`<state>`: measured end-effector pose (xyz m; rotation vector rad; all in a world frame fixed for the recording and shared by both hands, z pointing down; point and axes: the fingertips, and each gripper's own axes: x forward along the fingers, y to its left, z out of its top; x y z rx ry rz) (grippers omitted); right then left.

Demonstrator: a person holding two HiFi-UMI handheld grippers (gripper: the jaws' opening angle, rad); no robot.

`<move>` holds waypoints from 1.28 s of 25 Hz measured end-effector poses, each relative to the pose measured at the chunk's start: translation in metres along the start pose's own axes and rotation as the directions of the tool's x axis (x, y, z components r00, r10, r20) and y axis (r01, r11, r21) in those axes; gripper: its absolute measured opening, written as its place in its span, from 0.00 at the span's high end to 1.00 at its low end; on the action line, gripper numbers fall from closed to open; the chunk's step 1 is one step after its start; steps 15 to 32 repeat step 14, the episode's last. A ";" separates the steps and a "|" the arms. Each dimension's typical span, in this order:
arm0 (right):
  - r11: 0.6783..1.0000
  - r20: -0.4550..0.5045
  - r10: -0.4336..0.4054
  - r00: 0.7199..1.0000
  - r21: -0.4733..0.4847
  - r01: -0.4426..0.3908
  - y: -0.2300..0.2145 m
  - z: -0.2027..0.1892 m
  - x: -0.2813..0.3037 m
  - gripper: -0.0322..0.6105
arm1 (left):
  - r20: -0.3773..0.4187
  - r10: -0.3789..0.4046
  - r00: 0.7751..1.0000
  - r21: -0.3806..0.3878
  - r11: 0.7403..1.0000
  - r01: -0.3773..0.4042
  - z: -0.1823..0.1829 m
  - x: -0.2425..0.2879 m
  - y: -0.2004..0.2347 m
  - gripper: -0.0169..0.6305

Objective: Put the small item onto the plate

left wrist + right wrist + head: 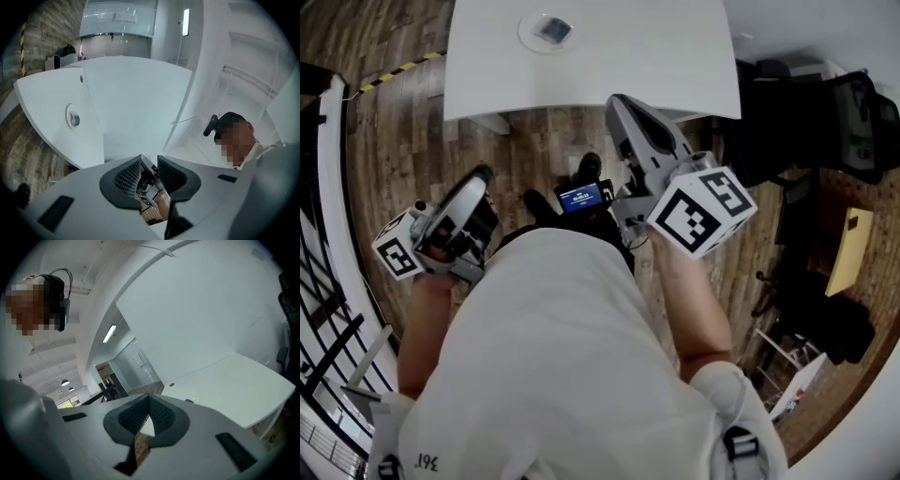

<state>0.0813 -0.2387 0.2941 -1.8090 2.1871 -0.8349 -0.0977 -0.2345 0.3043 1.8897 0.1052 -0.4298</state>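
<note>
A small item (554,30), dark and squarish, lies flat at the centre of the round pale plate (526,37), upper middle of the frame, on the white surface (656,56).

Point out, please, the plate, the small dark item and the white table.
plate (527,34): head view, its left rim.
small dark item (553,30): head view, its middle.
white table (656,56): head view, bare top.

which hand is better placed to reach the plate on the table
Right, probably: the right gripper points at the table edge, nearer the plate; the left gripper hangs farther back.
</note>
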 end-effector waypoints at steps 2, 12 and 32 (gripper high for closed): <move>1.000 0.009 0.006 1.000 0.007 -0.006 0.005 0.000 0.003 0.95 | -0.011 -0.020 1.000 -0.005 1.000 0.020 -0.001 -0.004 -0.005 0.80; 0.996 0.035 0.053 0.998 0.069 -0.056 0.015 0.010 0.010 0.95 | -0.041 -0.126 0.991 0.038 0.991 0.127 0.006 0.000 -0.027 0.96; 0.994 0.042 0.056 0.998 0.089 -0.060 0.012 0.014 0.011 0.95 | -0.062 -0.144 0.988 0.045 0.988 0.147 0.004 0.004 -0.030 0.96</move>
